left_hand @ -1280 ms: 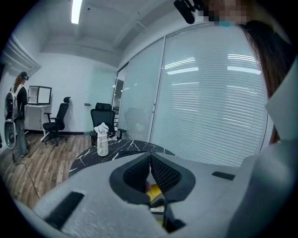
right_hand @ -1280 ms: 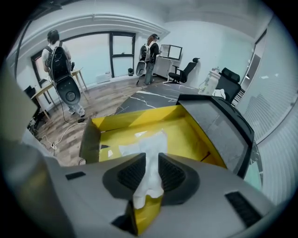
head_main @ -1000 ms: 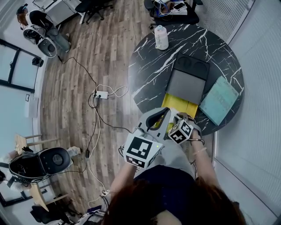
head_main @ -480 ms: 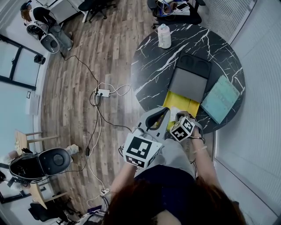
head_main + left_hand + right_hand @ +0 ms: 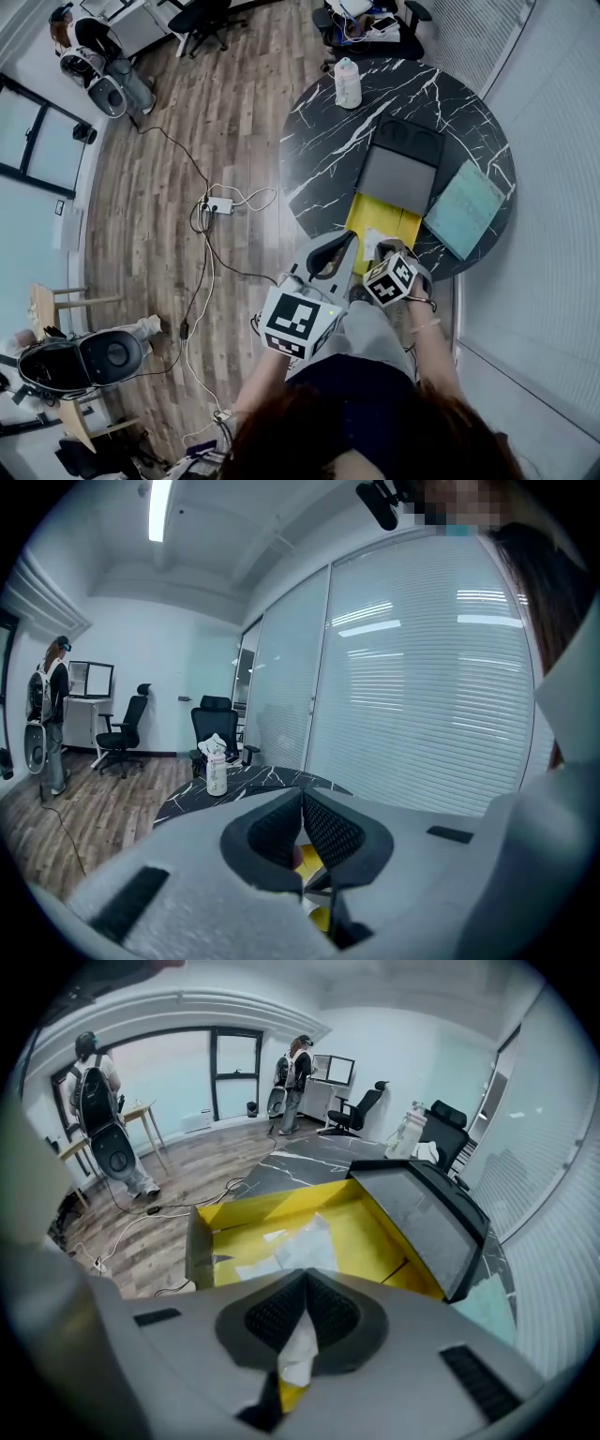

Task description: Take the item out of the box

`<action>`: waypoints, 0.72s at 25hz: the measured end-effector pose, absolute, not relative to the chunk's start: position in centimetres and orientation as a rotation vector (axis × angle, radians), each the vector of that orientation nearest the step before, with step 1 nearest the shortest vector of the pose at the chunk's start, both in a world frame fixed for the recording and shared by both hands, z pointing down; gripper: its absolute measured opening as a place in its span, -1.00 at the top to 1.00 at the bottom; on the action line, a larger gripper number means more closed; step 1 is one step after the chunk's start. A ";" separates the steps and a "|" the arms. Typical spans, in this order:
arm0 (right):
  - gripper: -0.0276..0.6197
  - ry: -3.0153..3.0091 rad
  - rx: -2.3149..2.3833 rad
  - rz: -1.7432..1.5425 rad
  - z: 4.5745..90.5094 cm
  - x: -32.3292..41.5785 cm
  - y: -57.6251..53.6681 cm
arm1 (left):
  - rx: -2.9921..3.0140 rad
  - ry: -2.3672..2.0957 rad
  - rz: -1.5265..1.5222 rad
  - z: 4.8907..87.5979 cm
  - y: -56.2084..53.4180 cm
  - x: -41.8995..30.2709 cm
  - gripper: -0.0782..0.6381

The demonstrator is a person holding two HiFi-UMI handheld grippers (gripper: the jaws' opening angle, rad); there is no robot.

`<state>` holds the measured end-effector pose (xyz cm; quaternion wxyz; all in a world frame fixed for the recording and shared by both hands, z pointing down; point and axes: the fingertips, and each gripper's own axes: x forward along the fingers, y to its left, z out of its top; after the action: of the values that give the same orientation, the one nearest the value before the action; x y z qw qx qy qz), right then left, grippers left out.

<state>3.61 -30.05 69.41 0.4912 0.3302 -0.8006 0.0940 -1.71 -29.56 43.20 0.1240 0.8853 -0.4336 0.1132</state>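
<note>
1. While the person stands at the near edge of the round black marble surface, both grippers are held close together over the open box there.
2. The box sits at that near edge. Its inside is yellow, and its grey-lined lid lies folded back toward the middle of the surface.
3. The right gripper has its fingers clenched on the near end of a white crinkled packet.
4. The rest of the packet trails down from the fingers onto the yellow floor of the box, so it is not out yet.
5. The left gripper has its fingers pressed together with nothing between them.
6. From above, the left gripper hangs just beside the box's near left corner. Whether it touches the box I cannot tell.
7. A teal pad lies at the right edge of the surface, just beside the open lid.
8. A white bottle stands upright at the far edge, well apart from the box.
9. Cables and a power strip lie on the wooden floor to the left of the surface.
10. Office chairs stand beyond the far edge.
</note>
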 end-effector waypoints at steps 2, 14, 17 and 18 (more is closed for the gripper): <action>0.84 -1.950 0.821 0.223 68.8 3.6 -29.8 | 2.591 -1.263 0.324 42.9 -29.0 -1.7 0.70; 0.84 -2.002 0.962 0.173 64.7 3.5 -28.7 | 2.644 -1.267 0.282 41.2 -25.7 -2.5 0.70; 0.84 -2.014 0.995 0.159 63.6 3.4 -28.2 | 2.666 -1.264 0.274 40.8 -24.7 -2.8 0.70; 0.84 -2.017 1.004 0.151 63.3 3.4 -28.0 | 2.674 -1.263 0.271 40.7 -24.4 -2.9 0.70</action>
<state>3.39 -28.01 63.31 0.4276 0.4018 -0.8075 0.0603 -2.94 -24.43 40.69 0.0859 0.8971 -0.4237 0.0910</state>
